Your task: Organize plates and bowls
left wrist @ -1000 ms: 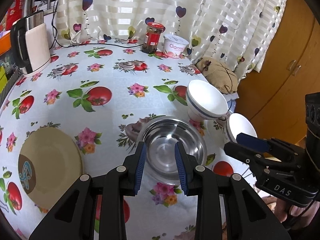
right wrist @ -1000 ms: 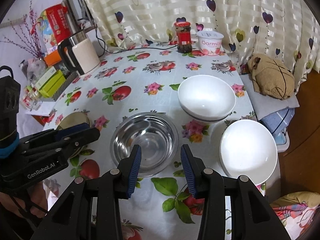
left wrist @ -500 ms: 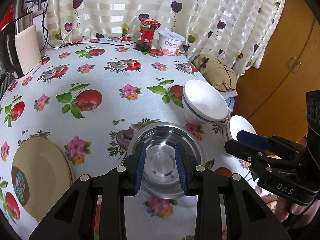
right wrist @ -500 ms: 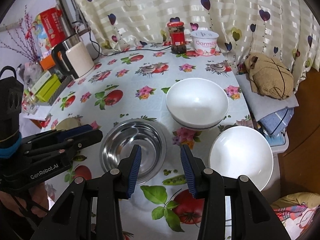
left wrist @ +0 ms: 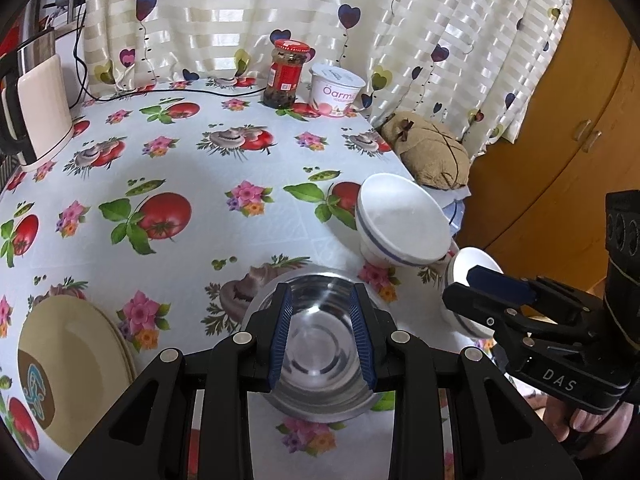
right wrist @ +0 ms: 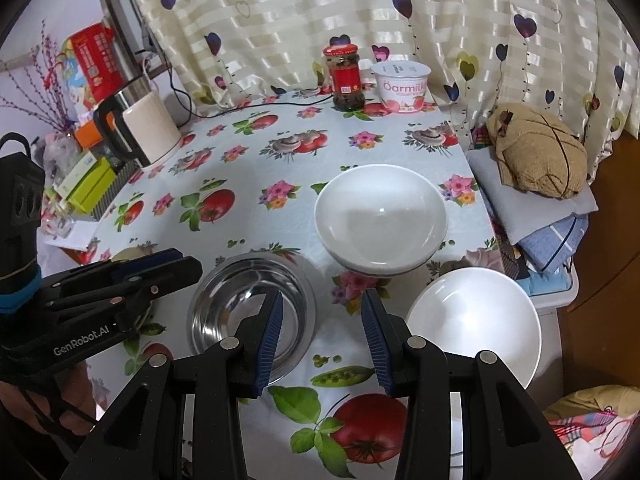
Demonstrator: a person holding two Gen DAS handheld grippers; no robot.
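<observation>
A steel bowl [left wrist: 320, 344] [right wrist: 248, 304] sits near the table's front edge. My left gripper [left wrist: 322, 336] is open and empty, hovering over the steel bowl. A white bowl with a blue band [left wrist: 400, 220] [right wrist: 380, 220] stands behind and right of it. A second white bowl [right wrist: 476, 328] [left wrist: 472, 264] sits at the front right corner. A beige plate [left wrist: 68, 368] lies at the left. My right gripper [right wrist: 322, 332] is open and empty, above the cloth between the steel bowl and the second white bowl.
A red-lidded jar [left wrist: 286, 74] and a yogurt tub [left wrist: 336, 90] stand at the back by the curtain. A kettle [right wrist: 140, 124] stands at the back left. A brown cushion [right wrist: 536, 152] on folded cloths lies off the table's right edge.
Both grippers have moved forward and lower toward the bowls, so the steel bowl now lies under the left gripper's fingers. Jaws stay open. The bowls and plate have not moved.
</observation>
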